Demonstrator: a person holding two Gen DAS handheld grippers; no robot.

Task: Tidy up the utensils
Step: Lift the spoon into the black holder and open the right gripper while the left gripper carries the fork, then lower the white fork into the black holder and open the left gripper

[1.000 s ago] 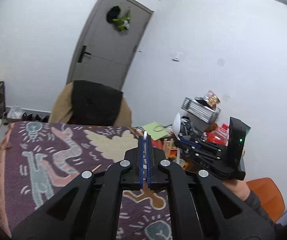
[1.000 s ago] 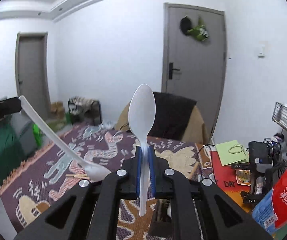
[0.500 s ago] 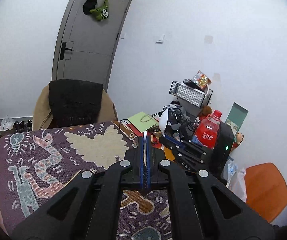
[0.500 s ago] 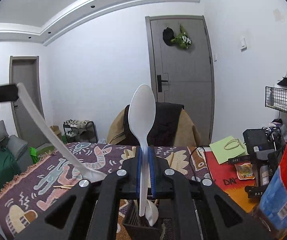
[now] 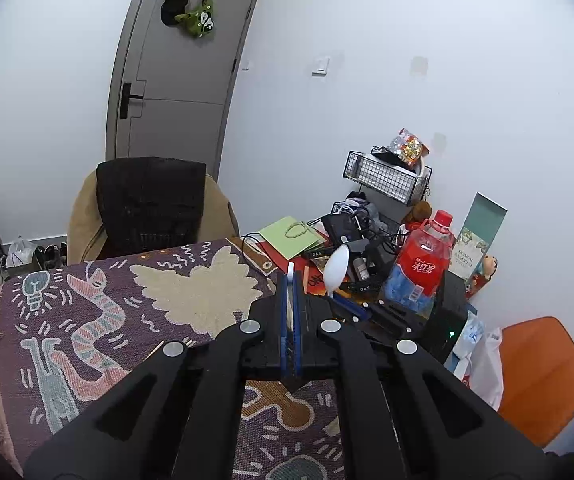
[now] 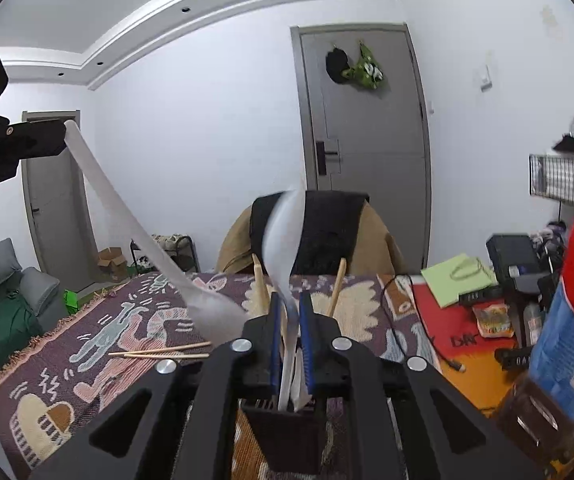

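Spoon (image 6: 283, 240) tilts loose between just-opened right tongs (image 6: 289, 308); left tongs (image 5: 290, 280) pinch another.

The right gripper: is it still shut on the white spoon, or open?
Open. The right gripper has just been opening; gaps show between its blue pads and the blurred, tilted white spoon over the black holder.

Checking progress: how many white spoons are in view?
2 spoons: one in the left gripper, one between the right gripper's jaws, just opening, above the holder; more may hide inside.
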